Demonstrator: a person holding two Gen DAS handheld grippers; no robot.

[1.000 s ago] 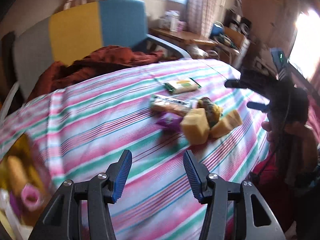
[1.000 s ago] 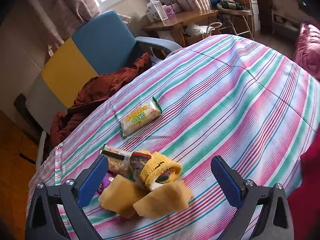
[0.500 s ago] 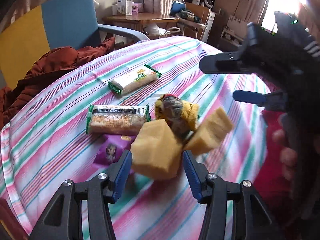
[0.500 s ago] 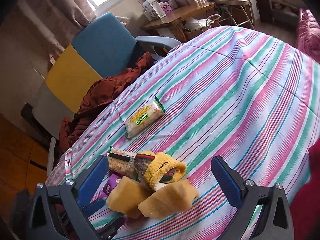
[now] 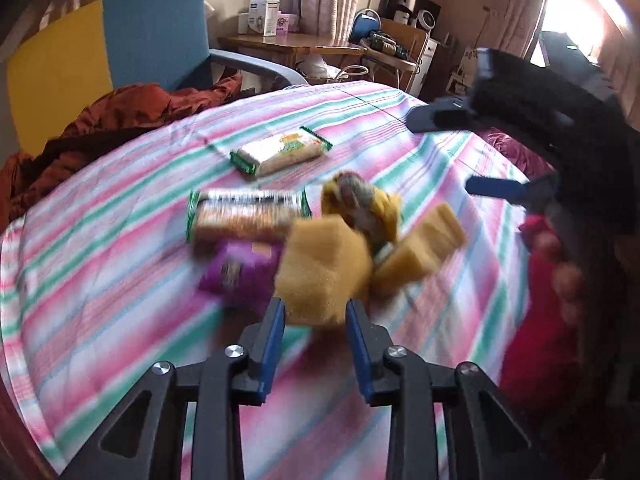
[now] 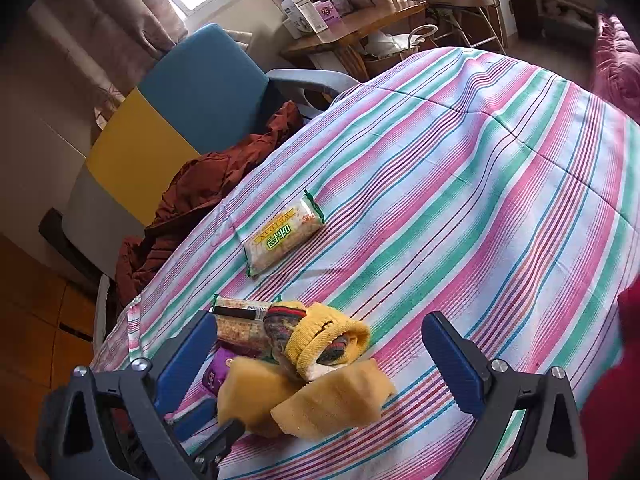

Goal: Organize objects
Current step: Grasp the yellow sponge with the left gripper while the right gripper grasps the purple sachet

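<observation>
Left gripper jaws pinch a spongy yellow block; right gripper jaws spread. 2 crinkly snack packs on striped cloth counter, armchair behind.

Both grippers are black frames with blue pads (silver screws), red sleeve.

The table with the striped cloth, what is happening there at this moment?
A person holds a gripper in each hand over a small pile on the table. The left gripper reaches around one yellow sponge, its jaws on either side; the picture is blurred, so I cannot tell if they press it. The right gripper hangs open above the pile. A second sponge, a rolled sock, two snack packs and a purple packet lie untouched.
</observation>
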